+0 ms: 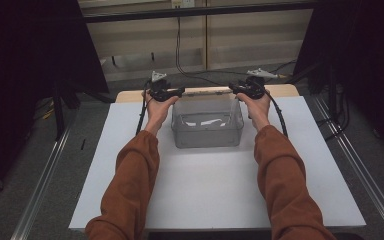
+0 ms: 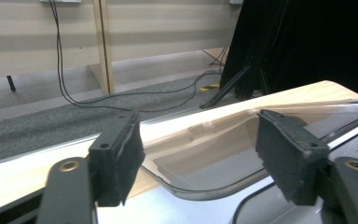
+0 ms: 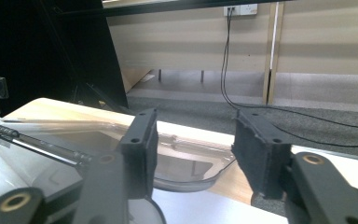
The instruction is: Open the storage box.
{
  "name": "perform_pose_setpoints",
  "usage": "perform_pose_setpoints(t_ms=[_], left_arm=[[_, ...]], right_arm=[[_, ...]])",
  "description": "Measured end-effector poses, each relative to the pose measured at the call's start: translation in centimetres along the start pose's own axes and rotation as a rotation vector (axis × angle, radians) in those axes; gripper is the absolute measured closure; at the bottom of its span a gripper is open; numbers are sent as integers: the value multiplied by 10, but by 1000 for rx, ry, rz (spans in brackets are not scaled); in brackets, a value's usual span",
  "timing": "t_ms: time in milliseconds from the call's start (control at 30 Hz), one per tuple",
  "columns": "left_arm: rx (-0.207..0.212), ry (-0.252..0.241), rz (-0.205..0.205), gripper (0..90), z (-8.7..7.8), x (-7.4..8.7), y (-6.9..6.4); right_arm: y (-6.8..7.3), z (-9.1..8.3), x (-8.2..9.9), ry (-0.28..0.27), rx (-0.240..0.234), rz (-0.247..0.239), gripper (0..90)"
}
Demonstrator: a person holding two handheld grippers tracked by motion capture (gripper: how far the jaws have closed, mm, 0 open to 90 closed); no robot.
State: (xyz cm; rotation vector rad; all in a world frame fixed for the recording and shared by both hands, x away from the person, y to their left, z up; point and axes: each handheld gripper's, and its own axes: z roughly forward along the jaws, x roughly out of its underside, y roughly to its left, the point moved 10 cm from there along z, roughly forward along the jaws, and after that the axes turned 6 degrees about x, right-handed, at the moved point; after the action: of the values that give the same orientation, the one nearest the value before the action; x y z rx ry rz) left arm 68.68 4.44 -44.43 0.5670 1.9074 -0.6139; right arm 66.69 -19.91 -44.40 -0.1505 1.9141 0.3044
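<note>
Clear bin (image 1: 207,131) sits at the table (image 1: 130,200) far edge, mid-width; left gripper (image 1: 166,93) and right gripper (image 1: 247,89), jaws wide, holding nothing, hang at its two far corners over a clear lid (image 2: 205,163), likely to lift it level.

This looks like a lab or recording studio. Black curtains (image 1: 25,55) flank a white-topped desk (image 1: 215,185) on grey carpet. Cables (image 1: 180,55) trail from a wall socket (image 3: 240,9), beside metal floor rails (image 1: 42,185).
</note>
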Motion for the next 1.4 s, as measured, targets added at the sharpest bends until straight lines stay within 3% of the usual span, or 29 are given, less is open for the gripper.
perform_pose_setpoints(t_ms=[133,233,700,1067,1400], left_arm=[[3,-7,-14,260,-1,3,1],[-8,-9,11,240,-4,1,1],[-18,-42,18,117,-18,0,4],[10,-45,63,77,-22,0,-13],[17,-77,58,22,-32,-1,-19]], right_arm=[[1,-2,-1,-12,5,-6,440],[1,-4,-1,-16,4,-19,421],[1,-15,-2,-41,7,-36,237],[0,-28,-1,-60,22,-60,125],[3,-42,-3,-75,20,-76,36]])
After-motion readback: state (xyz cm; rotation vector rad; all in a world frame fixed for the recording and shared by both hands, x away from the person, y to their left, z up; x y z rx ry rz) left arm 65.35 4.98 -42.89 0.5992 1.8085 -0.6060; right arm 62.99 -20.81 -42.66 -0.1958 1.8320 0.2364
